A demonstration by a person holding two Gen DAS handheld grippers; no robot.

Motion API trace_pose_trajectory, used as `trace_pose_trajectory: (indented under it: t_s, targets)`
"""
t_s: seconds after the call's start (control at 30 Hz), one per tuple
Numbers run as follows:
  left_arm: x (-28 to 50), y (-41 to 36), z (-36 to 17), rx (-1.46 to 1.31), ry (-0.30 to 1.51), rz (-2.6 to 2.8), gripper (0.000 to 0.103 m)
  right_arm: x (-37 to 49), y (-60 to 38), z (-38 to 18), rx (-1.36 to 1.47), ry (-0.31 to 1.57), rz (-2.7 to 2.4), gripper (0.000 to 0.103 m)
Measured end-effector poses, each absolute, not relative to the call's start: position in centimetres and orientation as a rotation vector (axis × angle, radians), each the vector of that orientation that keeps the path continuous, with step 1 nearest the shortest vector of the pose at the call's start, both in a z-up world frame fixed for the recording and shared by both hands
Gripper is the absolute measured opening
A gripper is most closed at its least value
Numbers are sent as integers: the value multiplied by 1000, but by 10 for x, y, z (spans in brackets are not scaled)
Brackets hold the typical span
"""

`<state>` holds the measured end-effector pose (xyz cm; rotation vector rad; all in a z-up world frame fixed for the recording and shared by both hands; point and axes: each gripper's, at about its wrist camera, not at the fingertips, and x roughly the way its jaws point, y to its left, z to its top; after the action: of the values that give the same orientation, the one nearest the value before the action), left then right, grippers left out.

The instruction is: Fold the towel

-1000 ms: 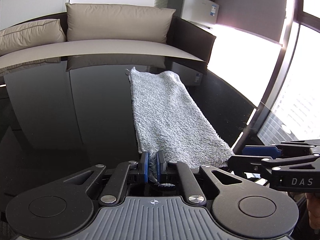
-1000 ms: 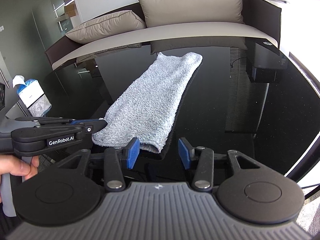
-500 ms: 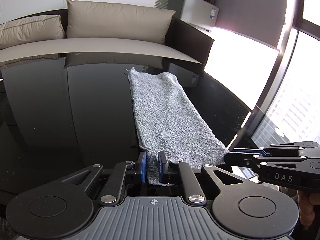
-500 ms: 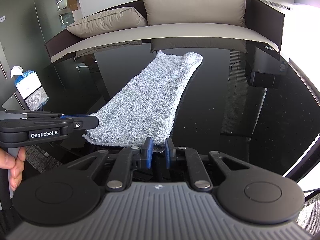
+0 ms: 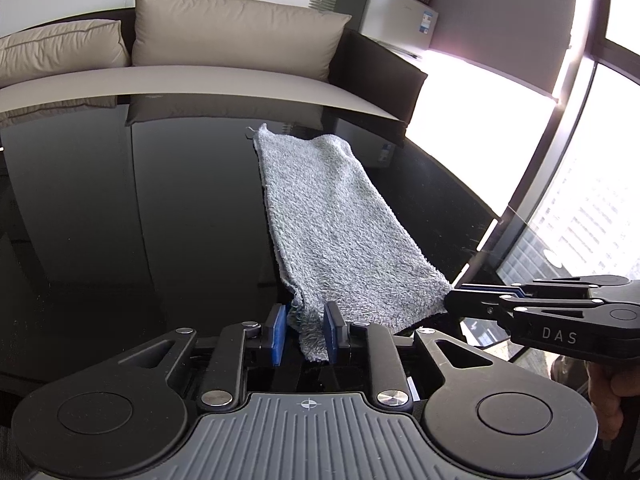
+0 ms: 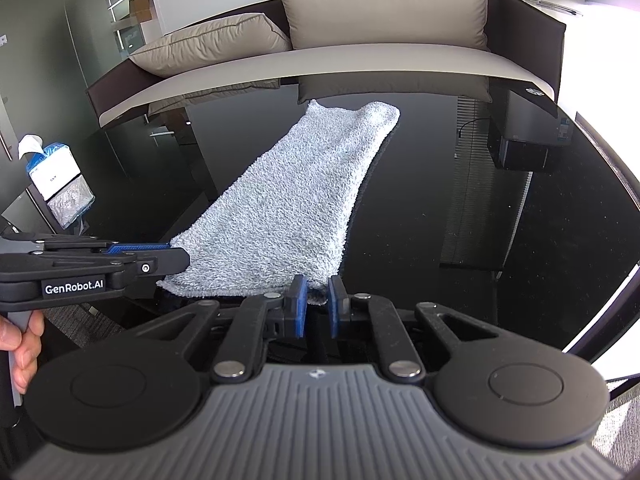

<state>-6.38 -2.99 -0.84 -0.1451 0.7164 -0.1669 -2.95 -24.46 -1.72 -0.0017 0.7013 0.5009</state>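
Since a second ago your right gripper has moved in from standing wide and short of the cloth to pinching the towel's near right corner, and your left gripper has widened a little around the near left corner it was clamping, so its blue pads now stand slightly apart with the cloth hanging between them. The towel itself is a long grey strip lying flat on the glossy black table, its far end toward the sofa and its near end raised at the table's front edge, where both grippers meet it. In the left wrist view you see your right gripper from the side, its tips narrowed onto the right corner of the near hem; in the right wrist view your left gripper reaches in from the left and touches the opposite corner. Whether the left one truly grips the cloth or only frames it you cannot tell for certain; the fabric touches the right-hand pad. Nothing lies on the towel or between it and your tools. Beyond the table stand two beige cushions on the sofa. Only the left view shows you the white appliance with a microwave on it by the bright window; only the right view shows the tissue pack off the table's left side and your hand on the left handle.
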Motion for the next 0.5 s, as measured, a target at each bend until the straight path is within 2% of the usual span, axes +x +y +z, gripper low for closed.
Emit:
trace_pose_trajectory:
  t_s: [0.17,0.4,0.5]
  targets:
    - [-61,-30,-9,-141,711,-177,21,-29,-244,-17,-3,704,501,12]
    - [-58,-34,-10,-119,702,-197,7,-31,-244,-18,-1,703,502,12]
    - [-59,-36,-9,-112,695,-203,5,-31,-245,-18,0,699,503,12]
